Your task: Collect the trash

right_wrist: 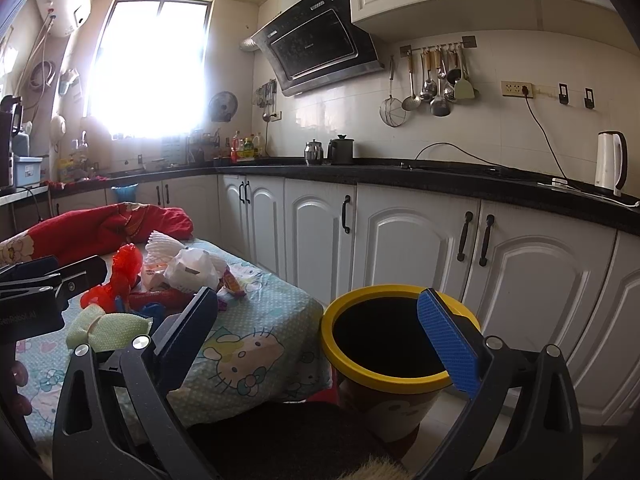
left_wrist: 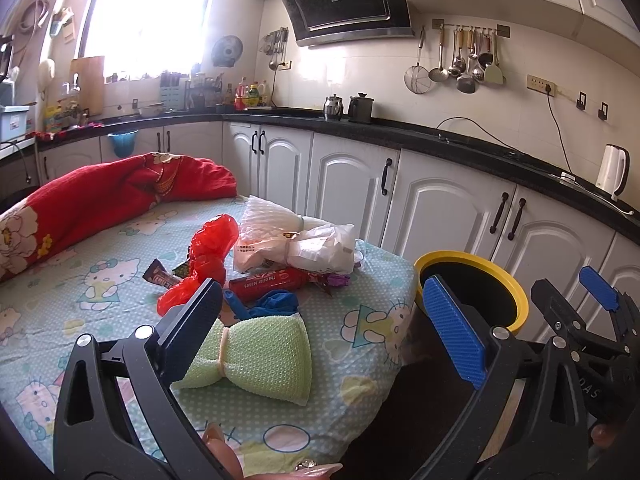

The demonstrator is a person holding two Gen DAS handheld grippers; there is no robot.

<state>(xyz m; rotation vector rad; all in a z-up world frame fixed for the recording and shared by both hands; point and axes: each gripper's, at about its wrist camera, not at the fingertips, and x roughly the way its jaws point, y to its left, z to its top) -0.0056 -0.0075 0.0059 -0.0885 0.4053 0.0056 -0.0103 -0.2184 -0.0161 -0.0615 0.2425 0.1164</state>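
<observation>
Green foam bow [left_wrist: 256, 356] just ahead of my left gripper [left_wrist: 324, 320], long axis crosswise; right gripper [right_wrist: 320, 344] nearer bin [right_wrist: 332, 320]. Both wide open, empty.

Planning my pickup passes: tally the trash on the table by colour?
Red: 2, plastic bag, tube wrapper
White: 2, foam net, crumpled bag
Green: 1, foam net
Blue: 1, glove
Small snack wrappers: count unclear
Total: 6 clear pieces
</observation>
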